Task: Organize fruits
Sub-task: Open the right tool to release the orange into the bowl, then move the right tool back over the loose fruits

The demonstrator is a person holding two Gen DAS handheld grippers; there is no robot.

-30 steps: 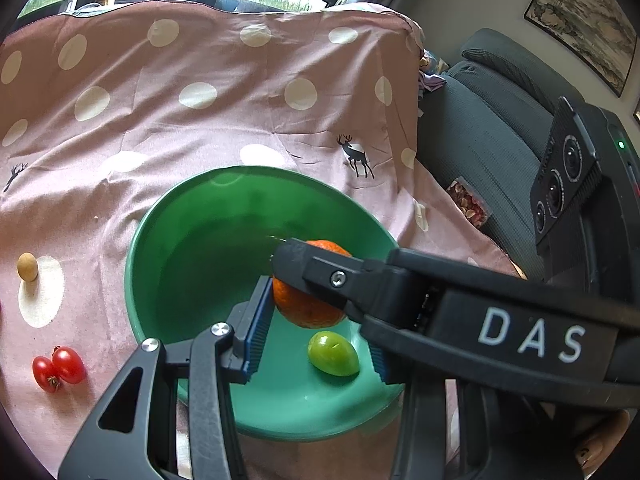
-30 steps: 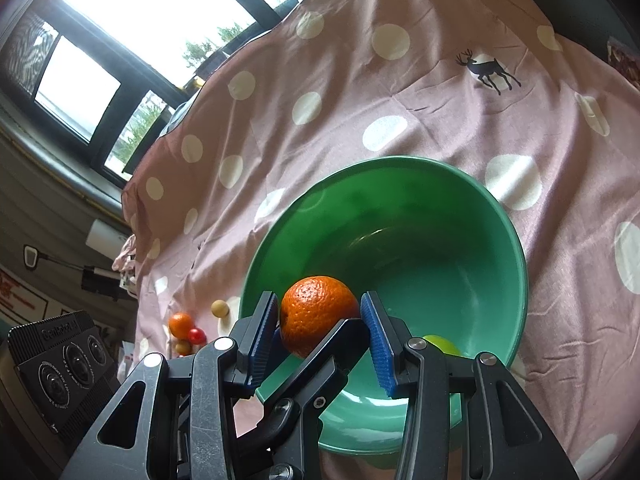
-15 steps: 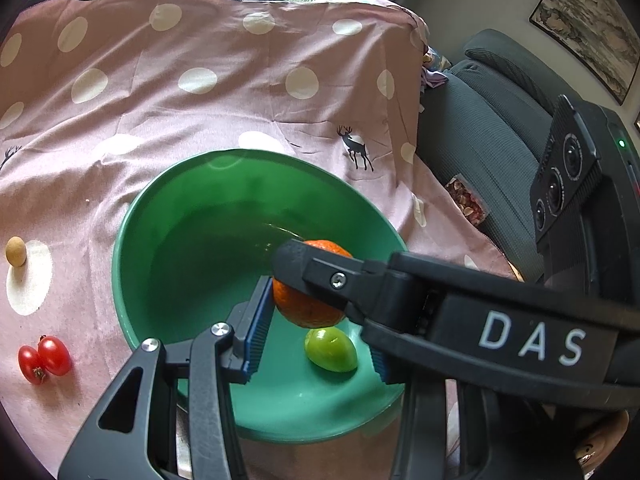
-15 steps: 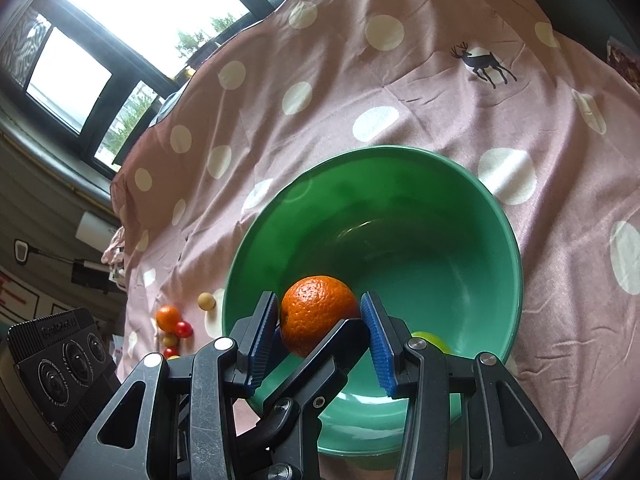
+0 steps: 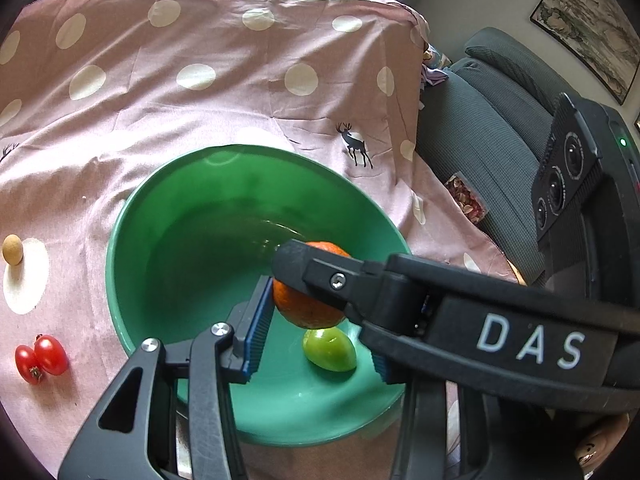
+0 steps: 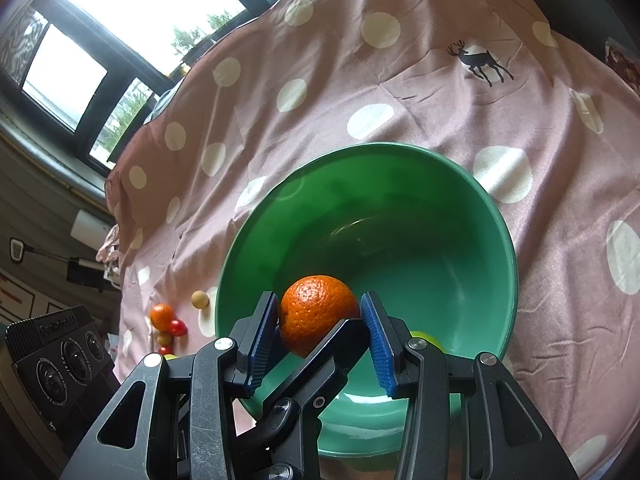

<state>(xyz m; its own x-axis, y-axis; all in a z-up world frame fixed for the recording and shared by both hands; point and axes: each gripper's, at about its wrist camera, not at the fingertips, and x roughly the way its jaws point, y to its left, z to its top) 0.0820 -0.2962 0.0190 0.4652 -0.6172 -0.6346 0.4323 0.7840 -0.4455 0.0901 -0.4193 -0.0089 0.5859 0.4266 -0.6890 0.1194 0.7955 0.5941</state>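
Observation:
An orange (image 5: 308,308) hangs over the near side of a green bowl (image 5: 114,236) on a pink dotted cloth. My left gripper (image 5: 316,308) is shut on the orange; its left pad (image 5: 258,324) presses the fruit's side, and its right pad is mostly hidden. My right gripper (image 6: 320,300) is also shut on the orange (image 6: 318,316), with a blue pad against each side. The two grippers cross: a right finger (image 5: 320,272) lies over the fruit, and a left finger (image 6: 332,344) slants up in front of it. A green fruit (image 5: 330,350) lies in the bowl (image 6: 510,248).
On the cloth left of the bowl lie two cherry tomatoes (image 5: 40,358) and a tan ball (image 5: 12,249). The right wrist view adds a small orange (image 6: 162,316) and a red tomato (image 6: 177,327) there. A grey sofa (image 5: 488,132) with a snack packet (image 5: 468,200) borders the cloth's right edge.

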